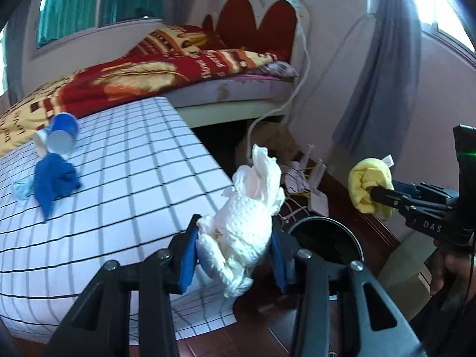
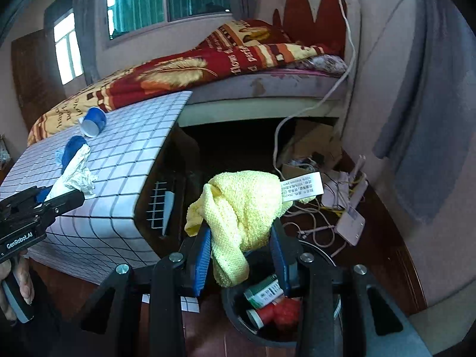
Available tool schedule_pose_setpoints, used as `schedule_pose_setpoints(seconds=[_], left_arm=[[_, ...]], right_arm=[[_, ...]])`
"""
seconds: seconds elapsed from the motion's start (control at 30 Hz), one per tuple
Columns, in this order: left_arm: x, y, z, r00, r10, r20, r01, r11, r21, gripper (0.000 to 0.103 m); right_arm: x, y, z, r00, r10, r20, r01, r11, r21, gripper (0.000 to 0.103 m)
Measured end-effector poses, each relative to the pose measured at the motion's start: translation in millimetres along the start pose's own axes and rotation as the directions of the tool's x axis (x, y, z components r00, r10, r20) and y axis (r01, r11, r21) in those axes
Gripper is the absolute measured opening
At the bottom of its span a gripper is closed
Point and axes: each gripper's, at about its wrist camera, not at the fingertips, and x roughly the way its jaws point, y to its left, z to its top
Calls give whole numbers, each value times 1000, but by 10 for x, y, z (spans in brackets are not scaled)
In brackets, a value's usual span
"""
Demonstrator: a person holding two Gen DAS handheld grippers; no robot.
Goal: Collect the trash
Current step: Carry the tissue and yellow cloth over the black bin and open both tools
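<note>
Both pairs of fingers are clamped on trash — left gripper pinches a crumpled white tissue, right gripper a yellow knit cloth — above the black bin.

On the body of the right gripper, seen from the left wrist view, stand the white letters "DAS"; whatever follows is cut off. On the body of the left gripper, seen from the right wrist view, white lettering reads "GenRobot.AI". The white tag sewn to the yellow cloth between the right gripper's jaws carries small print, of which only "100%" can be made out. The red blanket on the bed beyond both grippers bears partial words, among them "flows" and "perfe"; the rest is too blurred to read.
</note>
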Motion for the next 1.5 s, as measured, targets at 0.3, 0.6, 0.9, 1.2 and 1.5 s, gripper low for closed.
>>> schedule_pose_setpoints(seconds=[0.3,0.6,0.9,1.2,1.5], left_arm=[[154,-332,-74,997,-71,-43,73,997,28,44],[367,-676,-206,984,-137,-114,146,987,74,44],[706,-1012,-359,957,-191,-217,216,971,99,44],[1130,-1233,-523,920,-221,-323,258,963,77,44],[1454,-1307,-645,887,-230,-400,265,964,34,45]], right_arm=[[15,-244,-180,998,-46,-38,47,998,33,40],[2,-531,-417,993,-93,-76,99,992,79,40],[70,-823,-718,983,-130,-133,143,984,101,40],[318,-966,-1042,970,-103,-218,126,988,94,40],[679,-900,-1169,955,-68,-288,86,995,52,40]])
